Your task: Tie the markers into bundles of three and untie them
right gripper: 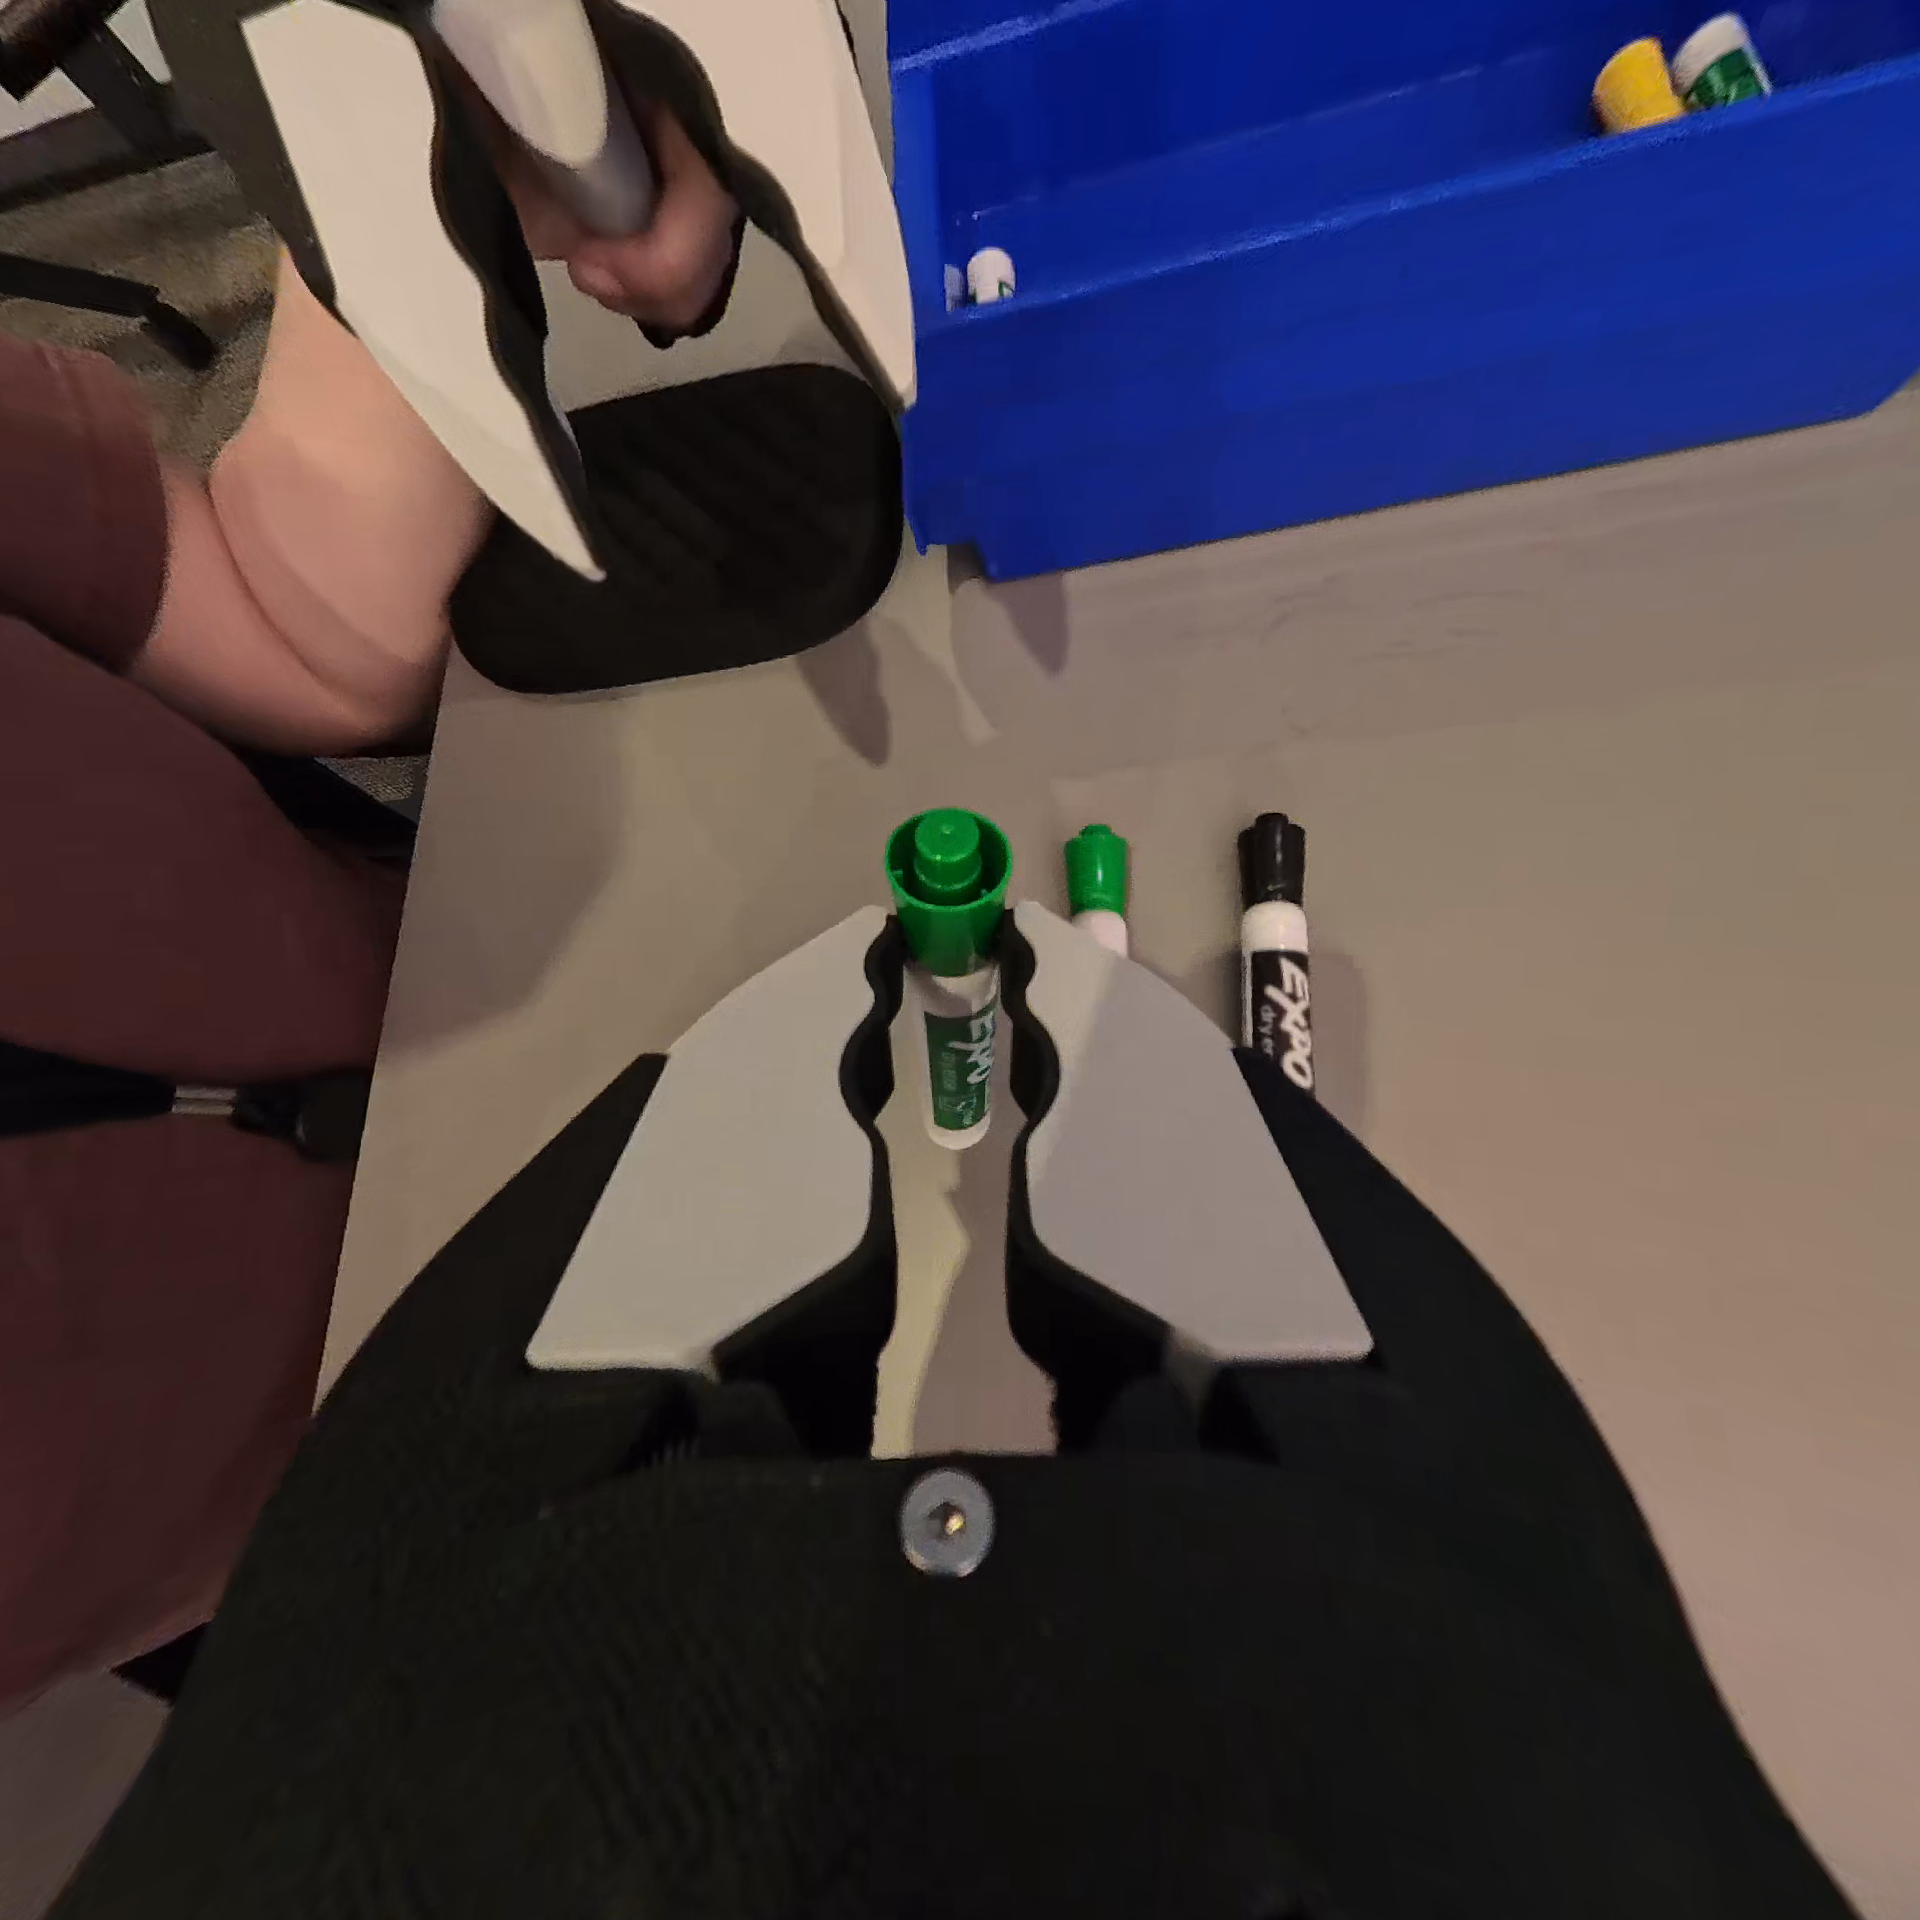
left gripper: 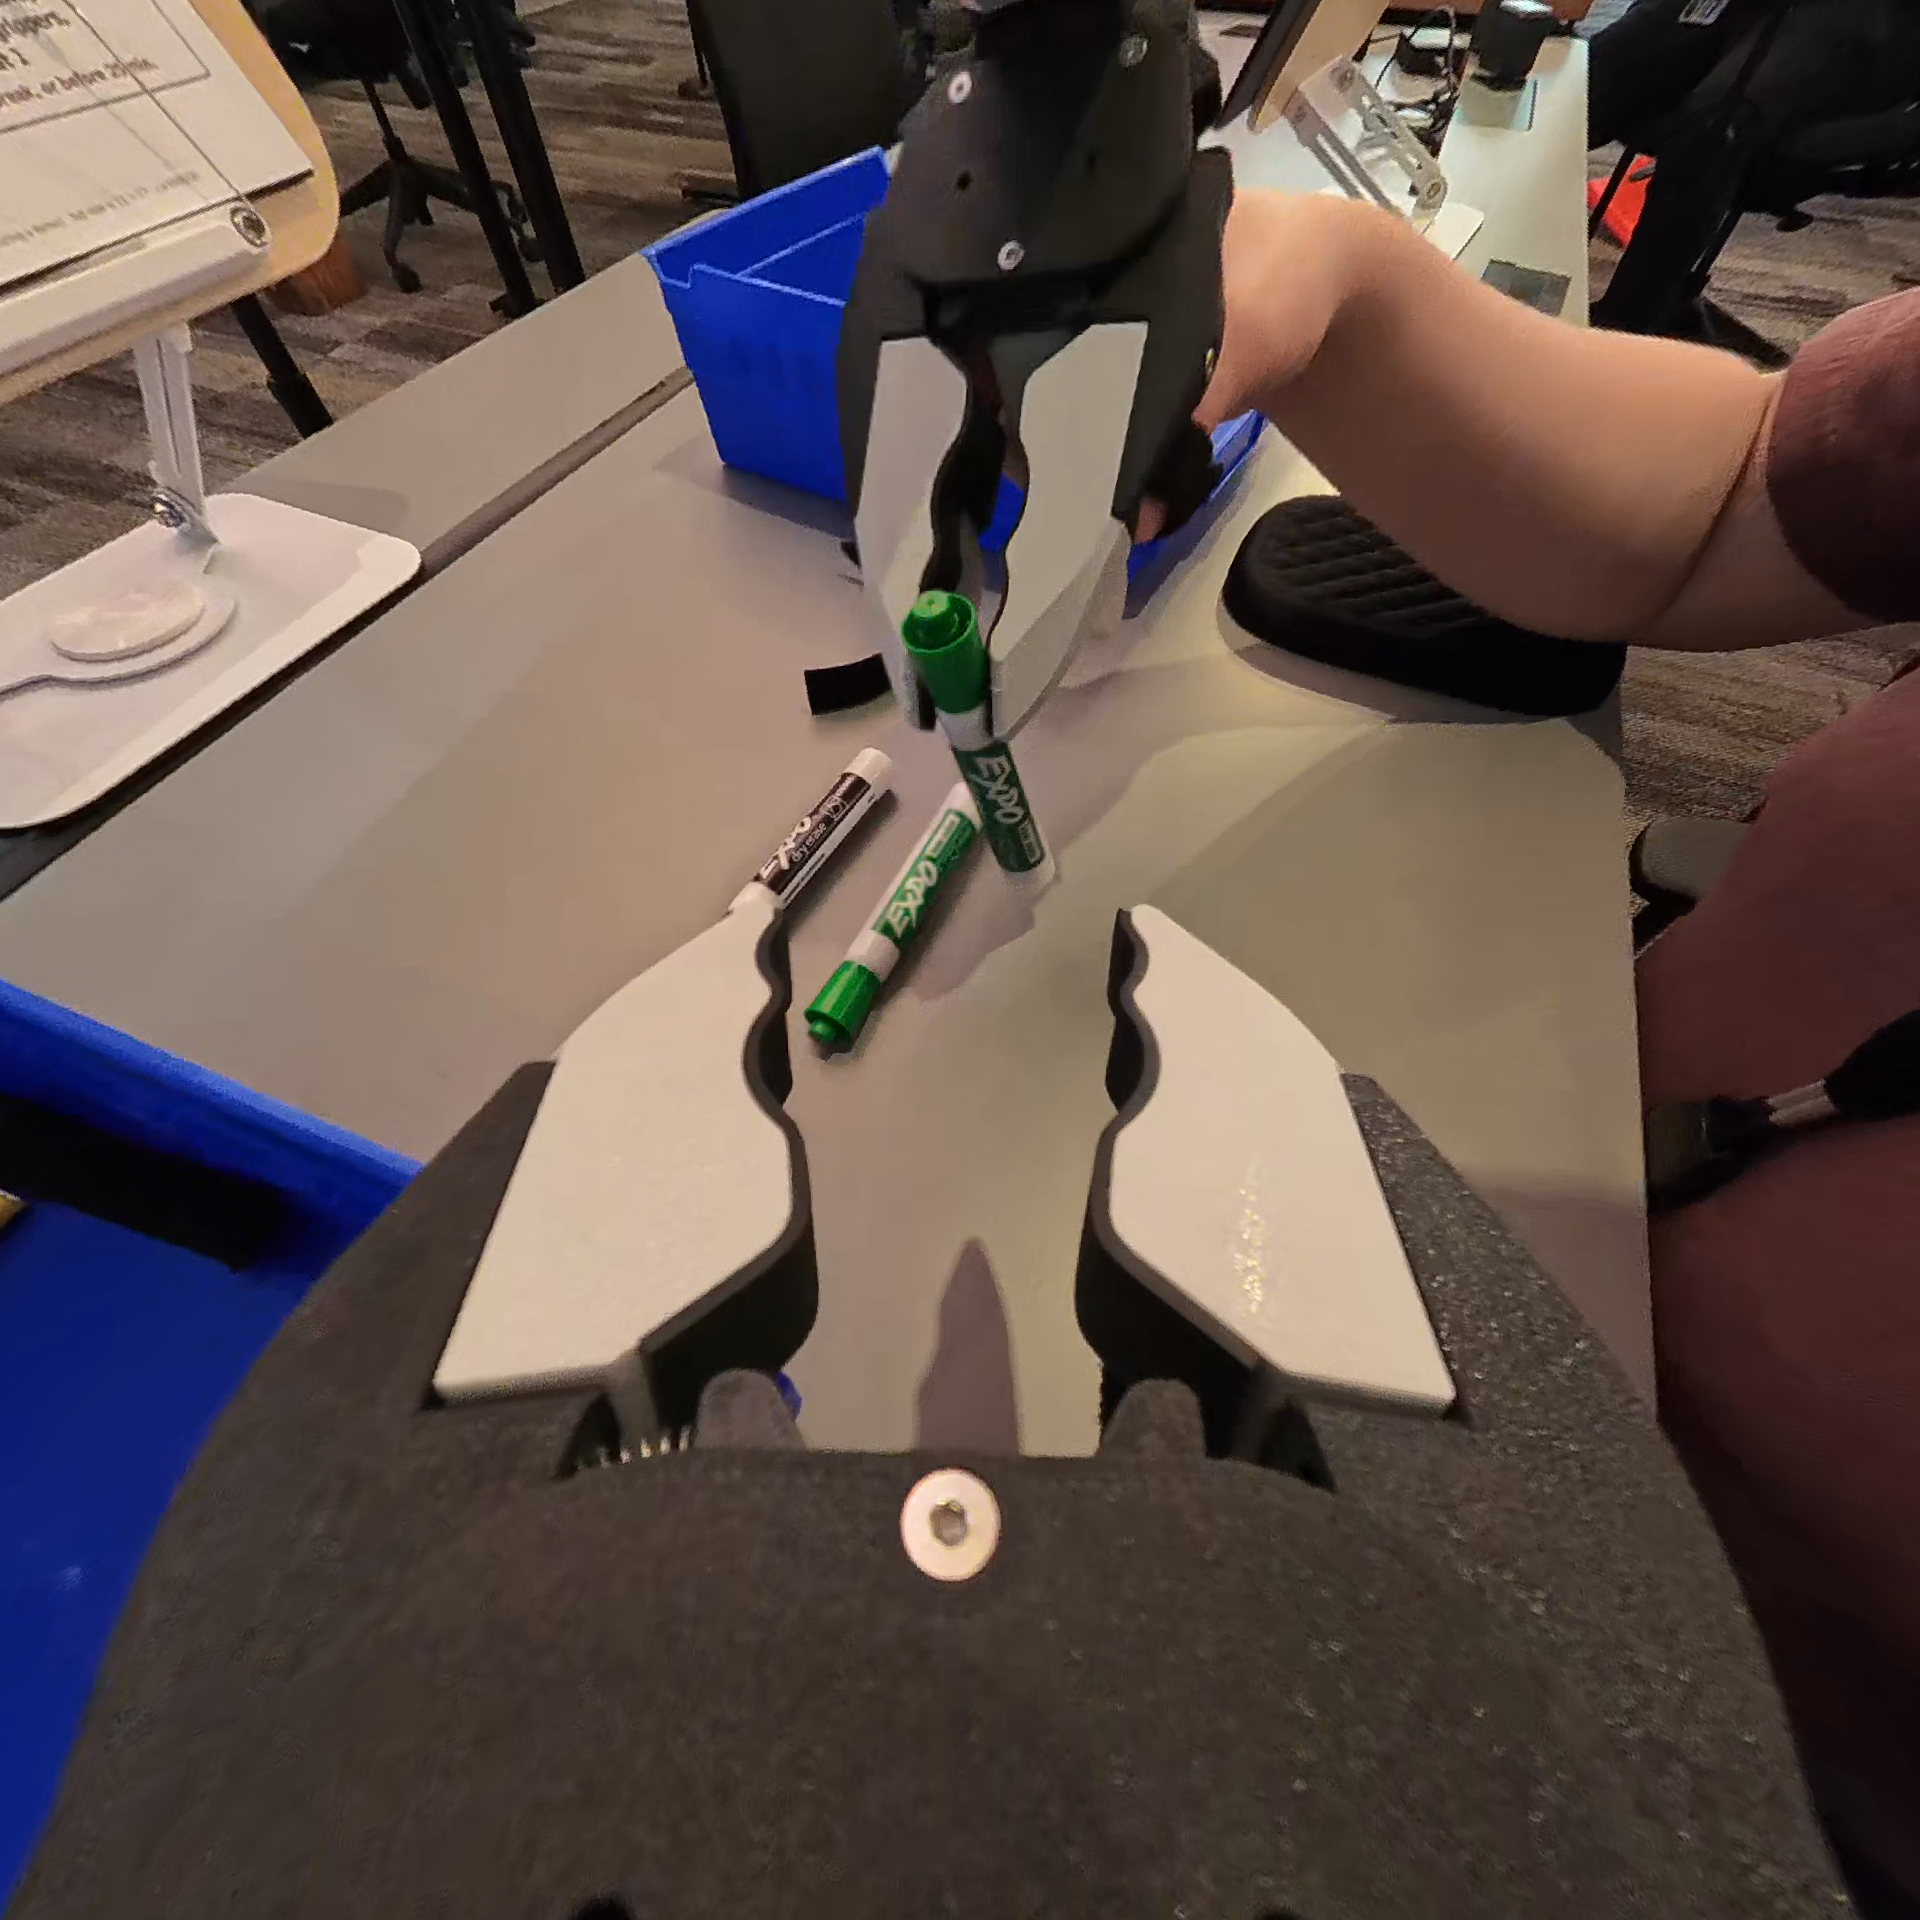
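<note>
My right gripper [right gripper: 951,920] is shut on a green marker [right gripper: 954,1039] just below its cap and holds it steeply tilted, cap up, over the grey table [right gripper: 1558,831]. In the left wrist view, the right gripper [left gripper: 951,707] and the held marker [left gripper: 1000,805] are straight ahead. I cannot tell if the marker's lower end touches the table. A second green marker [left gripper: 904,914] [right gripper: 1096,883] and a black marker [left gripper: 821,831] [right gripper: 1273,956] lie side by side on the table. A black strap [left gripper: 842,686] lies behind them. My left gripper [left gripper: 948,925] is open and empty, just short of the lying markers.
A blue bin [right gripper: 1351,364] with a yellow marker [right gripper: 1636,83] and other markers stands beyond the lying markers. Another blue bin [left gripper: 748,312] sits at the far table edge. A white stand [left gripper: 156,623] is at the left. A black armrest [left gripper: 1423,613] and a person's arm [left gripper: 1455,436] are at the right. Some 9 cm of space lies between my two pairs of fingers.
</note>
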Available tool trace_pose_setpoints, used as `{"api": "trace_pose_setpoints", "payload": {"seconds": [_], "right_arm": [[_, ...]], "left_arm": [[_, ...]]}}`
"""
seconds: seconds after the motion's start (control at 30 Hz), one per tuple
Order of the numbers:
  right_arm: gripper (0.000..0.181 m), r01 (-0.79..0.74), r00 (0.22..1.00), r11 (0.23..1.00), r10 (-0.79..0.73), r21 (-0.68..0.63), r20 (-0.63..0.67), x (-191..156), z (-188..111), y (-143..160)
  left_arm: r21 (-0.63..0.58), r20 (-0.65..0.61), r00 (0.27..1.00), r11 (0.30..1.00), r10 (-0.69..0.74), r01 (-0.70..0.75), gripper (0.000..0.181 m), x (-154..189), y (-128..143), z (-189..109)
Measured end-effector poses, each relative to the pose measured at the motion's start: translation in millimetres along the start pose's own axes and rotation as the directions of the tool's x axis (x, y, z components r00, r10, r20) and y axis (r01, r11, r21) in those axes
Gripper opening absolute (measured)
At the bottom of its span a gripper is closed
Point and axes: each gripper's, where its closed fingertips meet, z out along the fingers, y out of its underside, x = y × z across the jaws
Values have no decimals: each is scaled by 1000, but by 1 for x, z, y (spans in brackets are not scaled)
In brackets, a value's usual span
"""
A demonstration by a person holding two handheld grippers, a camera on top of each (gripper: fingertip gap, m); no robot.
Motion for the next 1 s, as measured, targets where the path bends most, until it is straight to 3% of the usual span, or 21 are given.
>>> {"api": "trace_pose_setpoints", "payload": {"seconds": [0.13,0.23,0.4,0.53,0.63,0.73,1.0], "right_arm": [[19,-30,999,998,32,-52,43,-2,9,12],[19,3,998,985,7,-173,55,-8,26,21],[20,195,971,873,-236,-447,-37,0,64,42],[20,152,987,893,-163,-425,11,-2,88,46],[28,138,989,920,-148,-366,0,5,81,38],[16,128,986,948,-153,-292,-65,26,67,19],[21,138,971,833,-220,-536,-92,53,91,44]], "left_arm": [[-16,-4,1000,1000,0,0,59,0,3,2],[-32,-6,1000,999,8,-8,59,2,5,4],[-54,-2,1000,998,16,-16,59,2,8,6],[-44,-2,1000,999,6,-6,59,1,8,5],[-44,4,1000,999,4,-4,59,1,9,4],[-45,4,1000,999,11,-11,59,1,8,3],[-50,-9,1000,999,6,-6,60,3,10,5]]}}
